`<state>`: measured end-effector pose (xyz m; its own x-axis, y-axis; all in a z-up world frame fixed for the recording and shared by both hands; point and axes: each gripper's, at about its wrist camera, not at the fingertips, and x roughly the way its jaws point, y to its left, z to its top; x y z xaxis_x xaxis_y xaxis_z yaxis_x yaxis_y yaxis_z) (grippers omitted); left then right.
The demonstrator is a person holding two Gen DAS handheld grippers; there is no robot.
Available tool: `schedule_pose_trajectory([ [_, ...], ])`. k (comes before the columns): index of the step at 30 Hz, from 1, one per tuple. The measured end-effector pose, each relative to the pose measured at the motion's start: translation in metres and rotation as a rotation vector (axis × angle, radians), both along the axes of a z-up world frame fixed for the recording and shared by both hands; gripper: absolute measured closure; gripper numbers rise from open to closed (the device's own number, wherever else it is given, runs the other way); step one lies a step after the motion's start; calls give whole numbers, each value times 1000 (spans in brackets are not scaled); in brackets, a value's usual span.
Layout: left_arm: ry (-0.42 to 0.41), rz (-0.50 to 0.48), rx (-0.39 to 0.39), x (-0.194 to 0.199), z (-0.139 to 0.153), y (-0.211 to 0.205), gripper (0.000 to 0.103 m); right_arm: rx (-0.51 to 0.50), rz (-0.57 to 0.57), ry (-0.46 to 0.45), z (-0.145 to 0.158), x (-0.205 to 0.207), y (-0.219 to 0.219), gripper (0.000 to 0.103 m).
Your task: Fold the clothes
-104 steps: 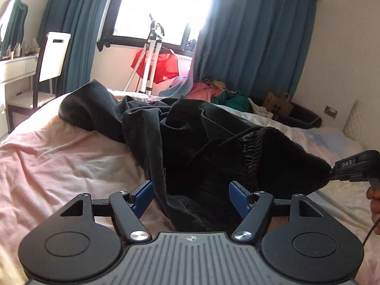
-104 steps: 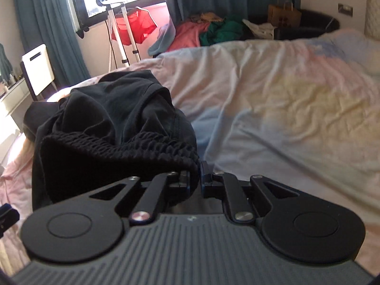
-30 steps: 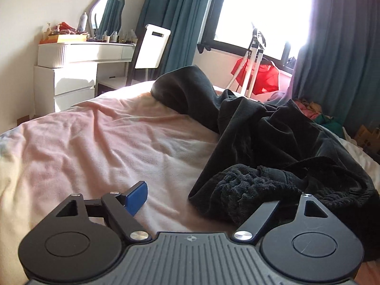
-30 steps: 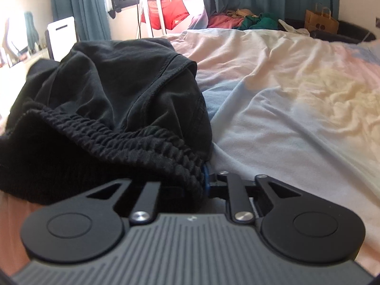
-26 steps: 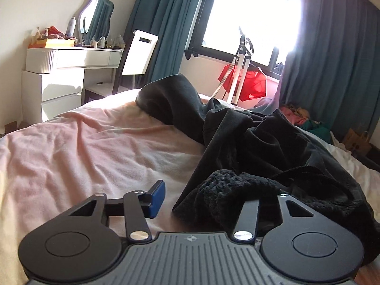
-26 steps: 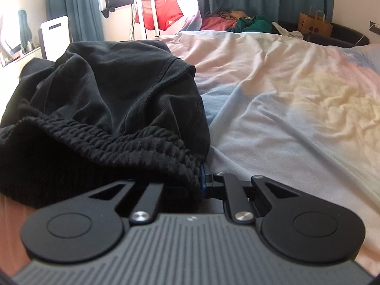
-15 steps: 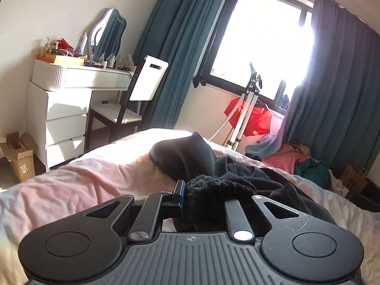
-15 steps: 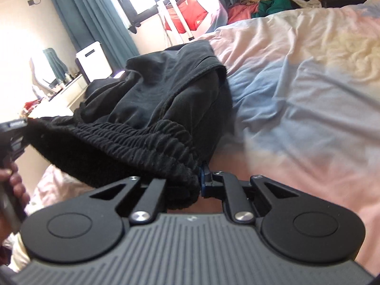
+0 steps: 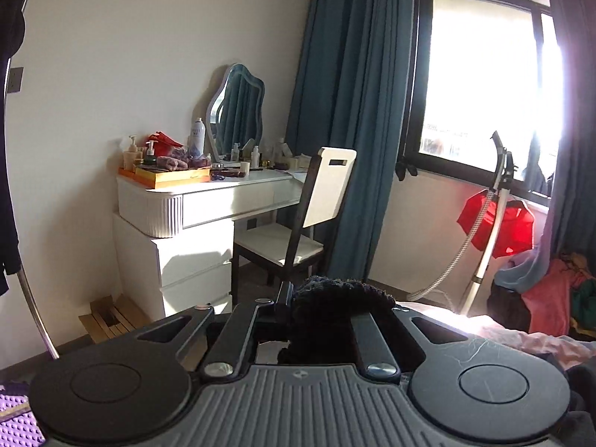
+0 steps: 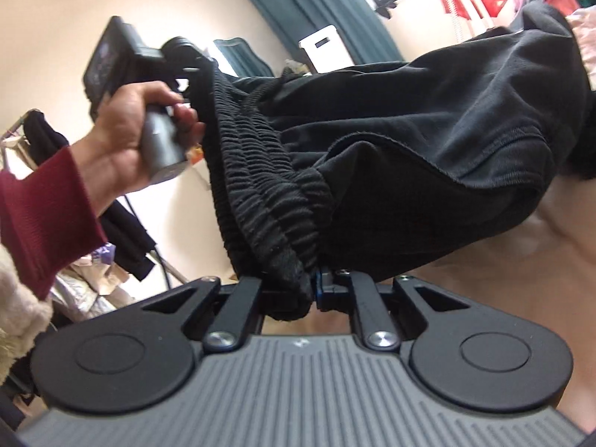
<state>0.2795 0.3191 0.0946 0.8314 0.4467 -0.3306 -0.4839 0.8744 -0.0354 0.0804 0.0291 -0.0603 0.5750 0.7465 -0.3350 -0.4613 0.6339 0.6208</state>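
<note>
Bedroom, bed (image 10: 566, 246) below | left claw (image 9: 320, 311), right claw (image 10: 298, 290) raised, both clamped on black trousers (image 10: 428, 141) waistband

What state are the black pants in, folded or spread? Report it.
Neither: bunched black pants hang by the waistband, clamped by right tool and left tool.

left claw (image 9: 320, 309) now clamping waistband (image 10: 268, 193), lifted
</note>
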Motion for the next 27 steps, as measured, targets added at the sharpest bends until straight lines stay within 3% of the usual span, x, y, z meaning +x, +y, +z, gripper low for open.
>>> schedule_pose_trajectory([
  [4, 100, 27, -14, 38, -63, 42, 93, -25, 59, 36, -25, 25, 57, 91],
  [7, 205, 17, -50, 54, -116, 67, 93, -77, 81, 75, -50, 43, 77, 89],
  [10, 235, -9, -105, 51, -145, 90, 89, -79, 99, 90, -57, 48, 80, 85],
  [14, 176, -24, -157, 25, -145, 104, 72, -93, 119, 87, -47, 46, 81, 77],
  [18, 218, 3, -94, -3, -133, 103, 21, -112, 194, 64, -35, 34, 83, 30],
  [20, 244, 2, -50, -24, -128, 102, 14, -138, 210, 32, -25, 20, 83, 21],
  [21, 256, -5, -33, -36, -127, 101, 5, -155, 215, 12, -20, 13, 84, 20],
  [22, 266, -13, -20, -48, -125, 99, 0, -169, 220, -3, -15, 6, 84, 20],
  [27, 245, -78, -20, -112, -104, 71, 1, -216, 170, -74, 18, -21, 61, 20],
])
